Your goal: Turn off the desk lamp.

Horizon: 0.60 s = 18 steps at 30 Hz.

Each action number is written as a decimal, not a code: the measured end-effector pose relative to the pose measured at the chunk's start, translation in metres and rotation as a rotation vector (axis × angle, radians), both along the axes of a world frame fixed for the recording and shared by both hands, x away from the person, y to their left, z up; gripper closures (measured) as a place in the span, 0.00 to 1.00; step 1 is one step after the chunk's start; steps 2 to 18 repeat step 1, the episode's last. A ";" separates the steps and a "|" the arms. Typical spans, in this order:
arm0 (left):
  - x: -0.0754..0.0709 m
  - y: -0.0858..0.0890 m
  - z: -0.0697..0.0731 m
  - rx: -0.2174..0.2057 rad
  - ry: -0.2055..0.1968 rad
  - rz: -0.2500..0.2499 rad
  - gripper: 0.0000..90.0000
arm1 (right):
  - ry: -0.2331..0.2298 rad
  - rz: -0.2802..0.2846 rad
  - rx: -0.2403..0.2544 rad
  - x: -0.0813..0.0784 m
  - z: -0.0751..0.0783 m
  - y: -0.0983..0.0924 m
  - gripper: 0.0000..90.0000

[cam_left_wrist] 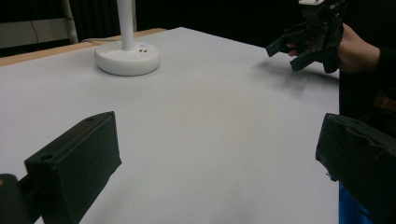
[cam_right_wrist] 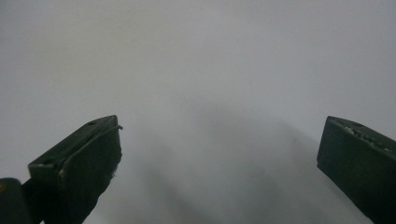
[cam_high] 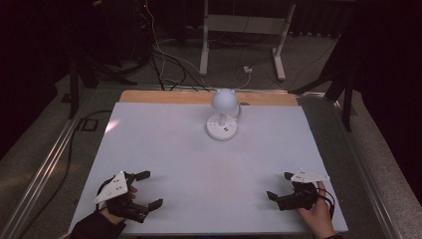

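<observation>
— Two grippers rest low over a white table (cam_high: 209, 164), one at each near corner, each held in a hand.
— Are they gripping anything?
— No. The left gripper (cam_high: 152, 189) and right gripper (cam_high: 278, 186) both have jaws spread wide and empty, pointing inward.
— Anything else?
— One white lamp (cam_high: 222, 114) stands at the far edge, centred, well apart from both

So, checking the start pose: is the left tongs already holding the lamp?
No. In the high view the left tongs sits open at the table's near edge, far from the white lamp.
</observation>
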<state>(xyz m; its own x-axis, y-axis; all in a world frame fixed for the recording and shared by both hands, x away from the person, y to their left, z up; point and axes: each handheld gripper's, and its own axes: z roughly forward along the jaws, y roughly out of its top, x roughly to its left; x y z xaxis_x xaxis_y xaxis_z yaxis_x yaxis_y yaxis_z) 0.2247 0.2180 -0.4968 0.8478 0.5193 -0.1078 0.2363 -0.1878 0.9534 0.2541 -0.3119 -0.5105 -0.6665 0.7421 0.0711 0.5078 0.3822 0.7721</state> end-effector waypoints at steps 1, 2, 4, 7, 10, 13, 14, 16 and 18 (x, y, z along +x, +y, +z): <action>0.000 0.000 0.000 -0.001 0.000 0.000 0.00 | 0.004 0.001 0.003 0.000 0.000 0.000 0.00; 0.000 0.000 0.000 -0.001 0.000 0.000 0.00 | 0.004 0.001 0.003 0.000 0.000 0.000 0.00; 0.000 0.000 0.000 -0.001 0.000 0.000 0.00 | 0.004 0.001 0.003 0.000 0.000 0.000 0.00; 0.000 0.000 0.000 -0.001 0.000 0.000 0.00 | 0.004 0.001 0.003 0.000 0.000 0.000 0.00; 0.000 0.000 0.000 -0.001 0.000 0.000 0.00 | 0.004 0.001 0.003 0.000 0.000 0.000 0.00; 0.000 0.000 0.000 -0.001 0.000 0.000 0.00 | 0.004 0.001 0.003 0.000 0.000 0.000 0.00; 0.000 0.000 0.000 -0.001 0.000 0.000 0.00 | 0.004 0.001 0.003 0.000 0.000 0.000 0.00; 0.000 0.000 0.000 -0.001 0.000 0.000 0.00 | 0.004 0.001 0.003 0.000 0.000 0.000 0.00; 0.000 0.000 0.000 -0.001 0.000 0.000 0.00 | 0.004 0.001 0.003 0.000 0.000 0.000 0.00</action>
